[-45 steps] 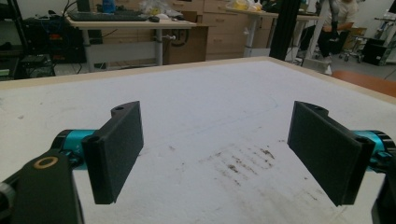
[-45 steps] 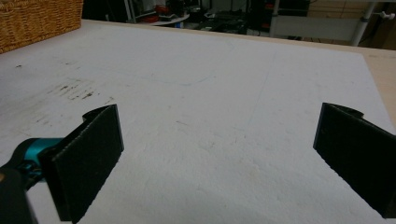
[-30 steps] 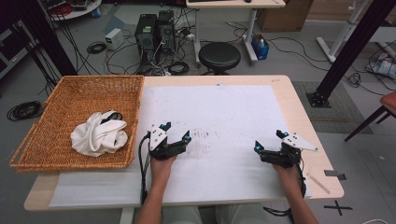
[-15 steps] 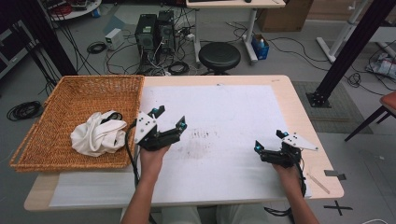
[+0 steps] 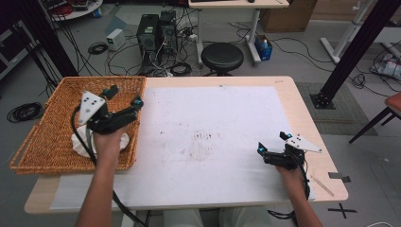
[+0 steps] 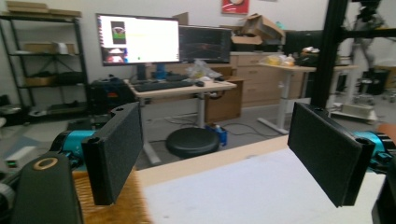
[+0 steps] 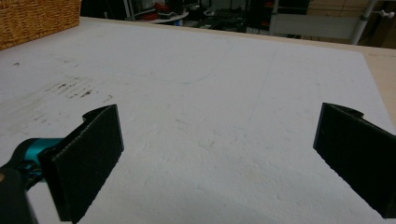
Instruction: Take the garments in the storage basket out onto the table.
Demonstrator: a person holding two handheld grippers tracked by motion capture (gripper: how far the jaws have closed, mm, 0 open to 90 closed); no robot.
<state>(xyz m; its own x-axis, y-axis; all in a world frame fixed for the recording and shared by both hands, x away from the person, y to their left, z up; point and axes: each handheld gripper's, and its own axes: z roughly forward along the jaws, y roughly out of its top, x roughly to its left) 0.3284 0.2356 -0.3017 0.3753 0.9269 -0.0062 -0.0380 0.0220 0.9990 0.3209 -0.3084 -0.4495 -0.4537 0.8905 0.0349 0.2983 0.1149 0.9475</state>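
A woven wicker basket (image 5: pixel 42 142) sits on the left part of the table, and a crumpled white cloth (image 5: pixel 80 142) lies in it, partly hidden under the person's left hand. My left gripper (image 5: pixel 125 96) is raised over the basket's right side, open and empty, its jaws (image 6: pixel 219 154) pointing toward the far edge of the table. My right gripper (image 5: pixel 273 143) rests low over the white sheet (image 5: pixel 213 142) near the table's right front, open with nothing between its jaws (image 7: pixel 219 158).
A white sheet with dark smudges (image 5: pixel 203 142) covers most of the wooden table (image 5: pixel 302 94). Beyond the far edge stand a black stool (image 5: pixel 222 56), computer towers (image 5: pixel 153 33) and floor cables. A black frame post (image 5: pixel 350 52) rises at the right.
My left gripper has lifted and moved left from the sheet to above the basket's right side, still open. The right gripper has stayed in place.
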